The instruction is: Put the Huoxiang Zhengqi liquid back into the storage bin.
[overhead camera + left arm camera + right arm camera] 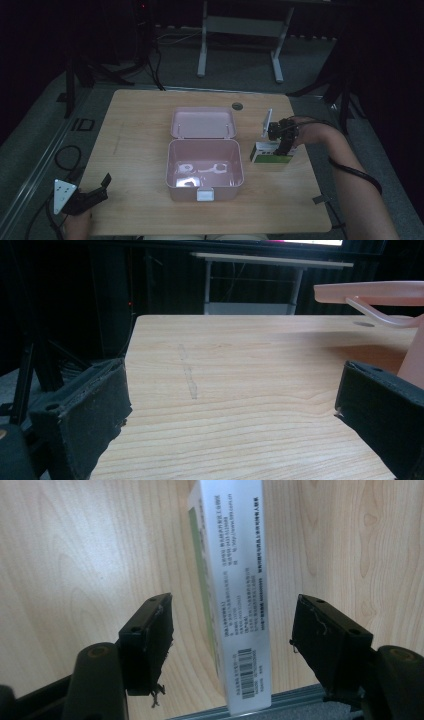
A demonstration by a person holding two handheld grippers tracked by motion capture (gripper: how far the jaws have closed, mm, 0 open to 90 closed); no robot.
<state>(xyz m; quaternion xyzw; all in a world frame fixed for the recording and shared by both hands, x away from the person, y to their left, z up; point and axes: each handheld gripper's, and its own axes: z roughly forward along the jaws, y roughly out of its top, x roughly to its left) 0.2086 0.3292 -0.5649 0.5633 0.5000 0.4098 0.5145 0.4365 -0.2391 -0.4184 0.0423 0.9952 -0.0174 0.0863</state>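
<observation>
Because the right gripper [232,645] straddles the small carton [235,595] with jaws spread, untouching, it is lined up for pinching it; the left gripper [230,415] rests spread on the tabletop [140,125].

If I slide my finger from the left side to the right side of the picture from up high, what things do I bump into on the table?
Left gripper at the table's left edge → open pink box with its lid back → small green and white carton → right gripper reaching down around that carton, jaws not yet pressing it.
</observation>
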